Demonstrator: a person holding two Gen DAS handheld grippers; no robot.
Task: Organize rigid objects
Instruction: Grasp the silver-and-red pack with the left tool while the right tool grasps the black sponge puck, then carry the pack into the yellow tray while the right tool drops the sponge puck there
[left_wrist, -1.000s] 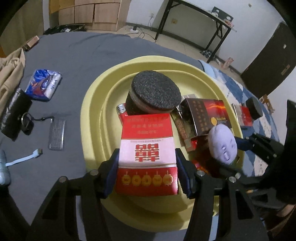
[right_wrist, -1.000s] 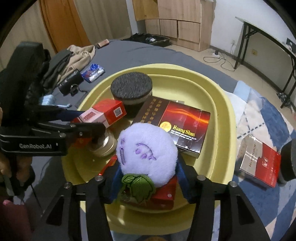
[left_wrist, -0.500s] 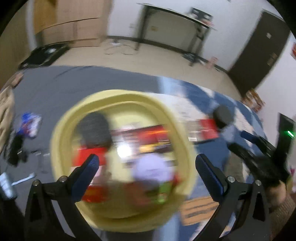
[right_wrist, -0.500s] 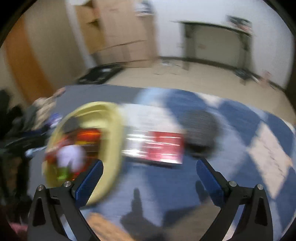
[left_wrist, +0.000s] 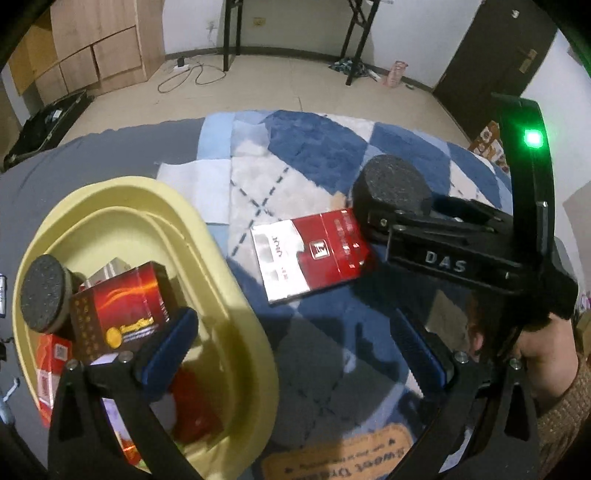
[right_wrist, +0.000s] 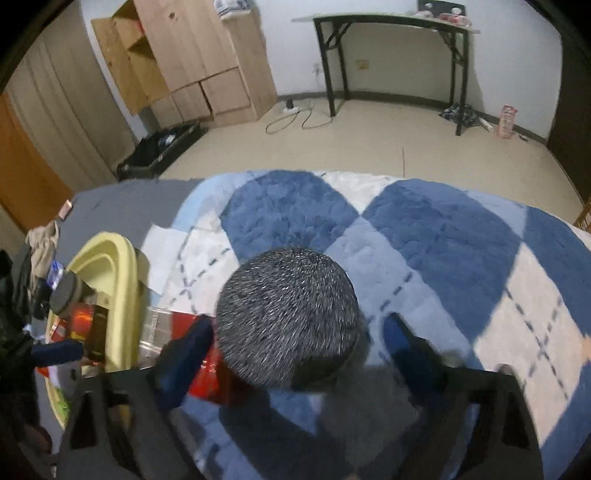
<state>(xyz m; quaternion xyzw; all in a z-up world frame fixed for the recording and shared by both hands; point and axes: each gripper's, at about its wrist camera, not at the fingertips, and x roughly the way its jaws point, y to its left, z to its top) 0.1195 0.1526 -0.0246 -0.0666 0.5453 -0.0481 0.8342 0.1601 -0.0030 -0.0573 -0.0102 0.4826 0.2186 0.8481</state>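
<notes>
- We saw our left gripper (left_wrist: 295, 339) spread wide and empty, above the blue-and-white rug (left_wrist: 321, 155) beside the yellow tub (left_wrist: 229, 295).
- Our right gripper (right_wrist: 299, 343) had just been closing around the black round puck (right_wrist: 288, 317); we could not tell whether the pads (right_wrist: 184, 350) pressed it.
- The puck sat on the rug, against a red flat box (left_wrist: 310, 254) lying there.
- A dark red box (left_wrist: 122, 306) and another puck (left_wrist: 42, 291) lay in the tub.
</notes>
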